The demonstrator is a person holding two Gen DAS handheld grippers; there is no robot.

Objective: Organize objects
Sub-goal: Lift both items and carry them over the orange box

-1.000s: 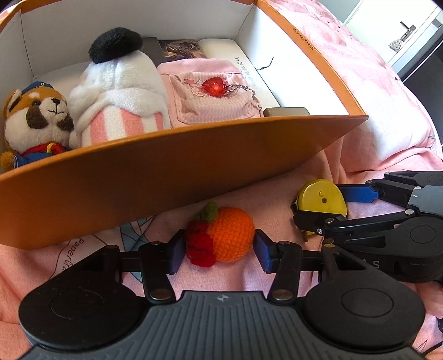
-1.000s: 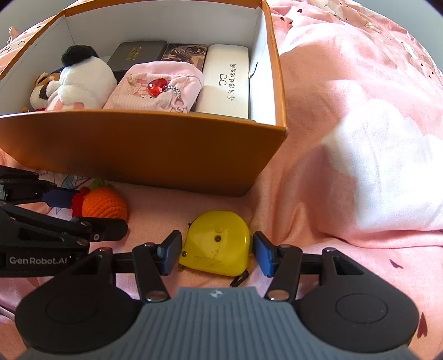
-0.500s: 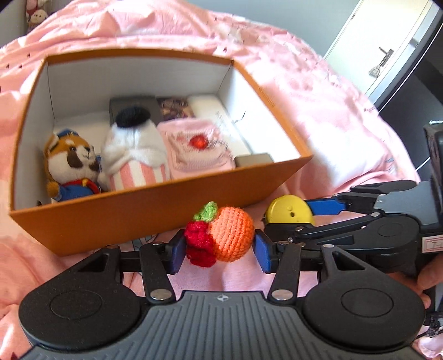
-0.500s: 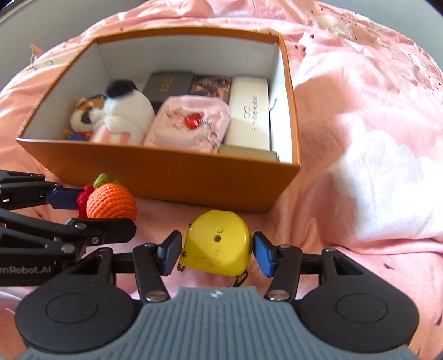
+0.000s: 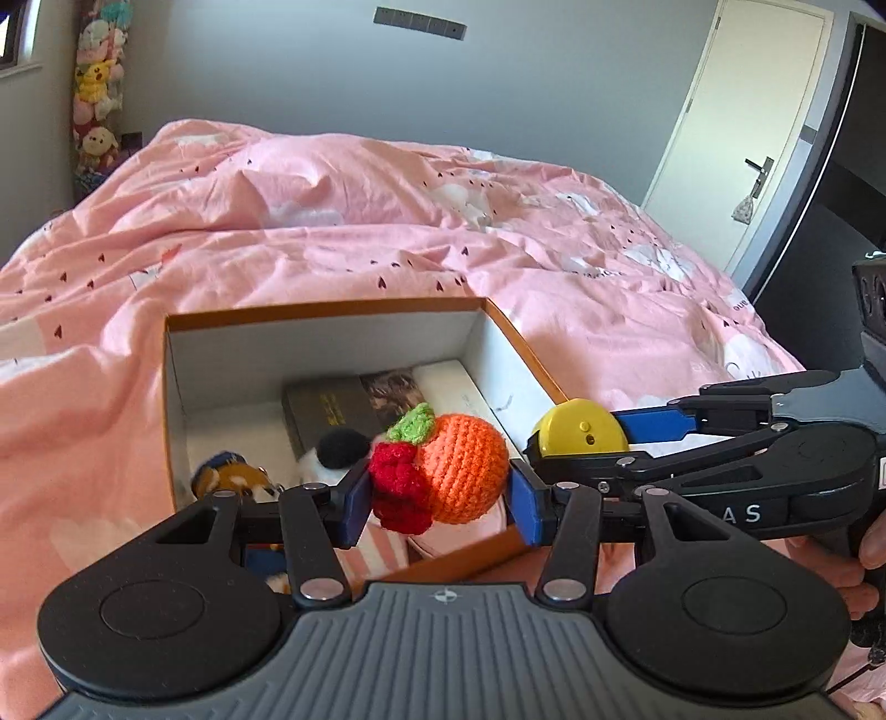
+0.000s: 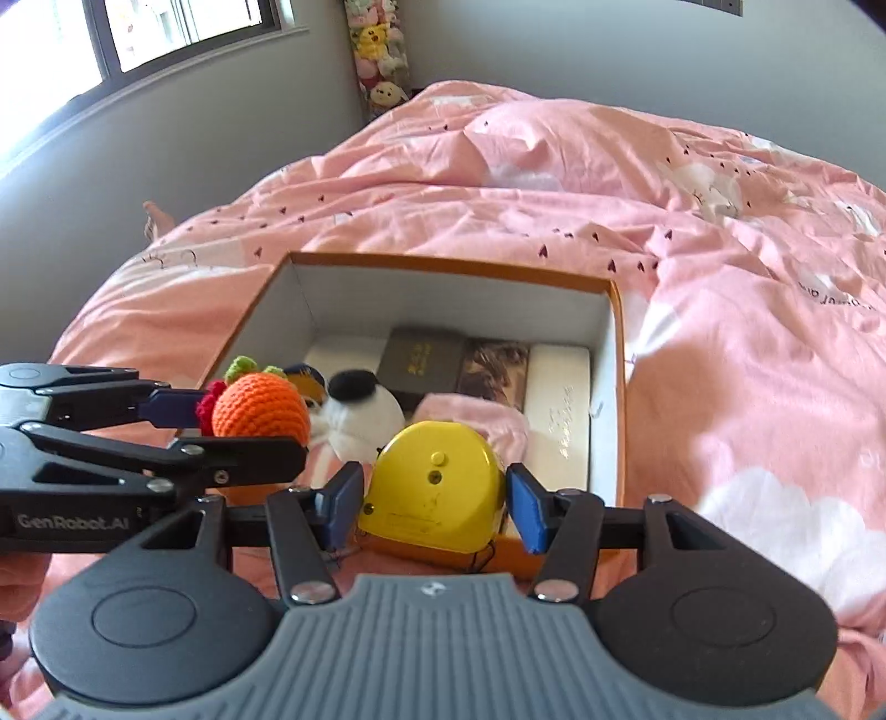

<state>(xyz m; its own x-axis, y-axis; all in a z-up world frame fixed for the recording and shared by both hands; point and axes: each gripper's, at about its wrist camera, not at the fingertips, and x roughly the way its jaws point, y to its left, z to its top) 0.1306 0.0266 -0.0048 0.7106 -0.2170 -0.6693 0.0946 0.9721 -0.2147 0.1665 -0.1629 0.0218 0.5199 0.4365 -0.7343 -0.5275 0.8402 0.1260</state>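
Note:
My left gripper is shut on an orange crocheted fruit with a green leaf and red berries, held in the air above the near part of the orange box. My right gripper is shut on a yellow tape measure, also lifted over the box's near edge. In the left wrist view the right gripper and tape measure hang just right of the fruit. The right wrist view shows the left gripper with the fruit at the left.
The orange box lies on a pink duvet and holds plush toys, a dark case, a picture card, a white glasses case and a pink pouch. A door is at the right; a window at the far left.
Both grippers have risen from the duvet in front of the box with their objects. The box's near wall has dropped low in view, and the bed and room walls now show.

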